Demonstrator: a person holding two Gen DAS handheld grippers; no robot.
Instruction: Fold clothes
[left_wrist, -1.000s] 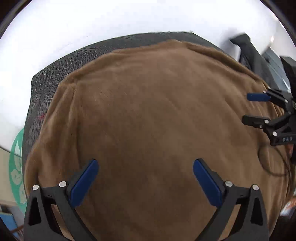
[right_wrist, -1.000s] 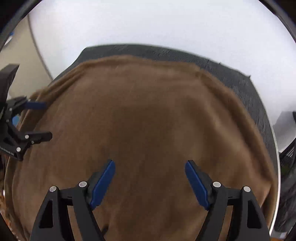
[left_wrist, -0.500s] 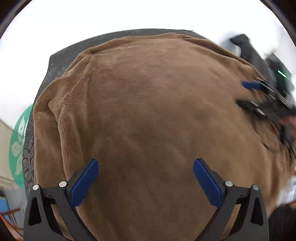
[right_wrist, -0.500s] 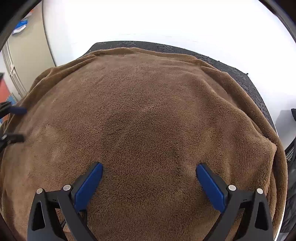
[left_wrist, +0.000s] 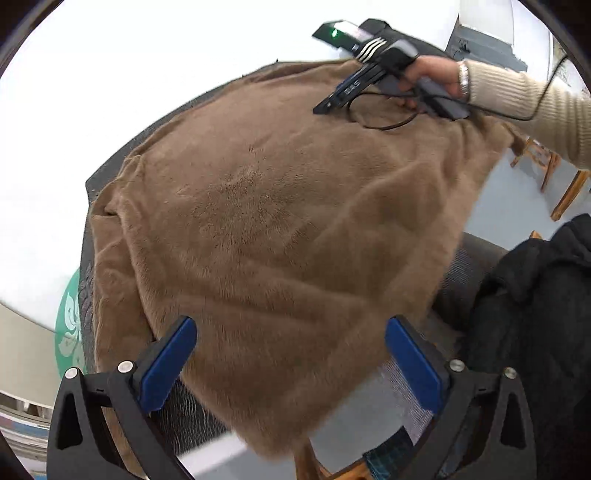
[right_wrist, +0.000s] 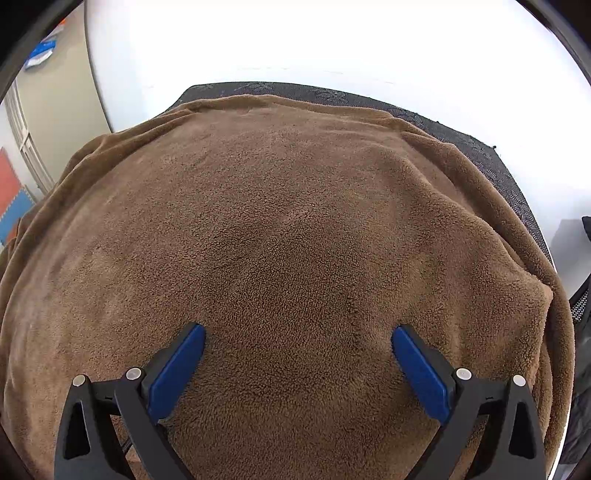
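Covering a dark mesh pad (right_wrist: 495, 162) on the white table (right_wrist: 332, 40), the brown fleece garment (right_wrist: 288, 229) lies spread. Left gripper (left_wrist: 291, 354) and right gripper (right_wrist: 297, 363) both stand wide apart, empty, above it.

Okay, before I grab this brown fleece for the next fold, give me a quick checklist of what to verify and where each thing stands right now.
1. Left gripper open, nothing between the fingers: ok.
2. Right gripper open and empty: ok.
3. Brown fleece spread flat, only shallow wrinkles: ok.
4. Fleece fully on the dark mat: not ok, its near corner hangs off the edge.
5. Black cable clear of the fleece: not ok, it loops over the fabric.
6. Layers underneath aligned: cannot tell.
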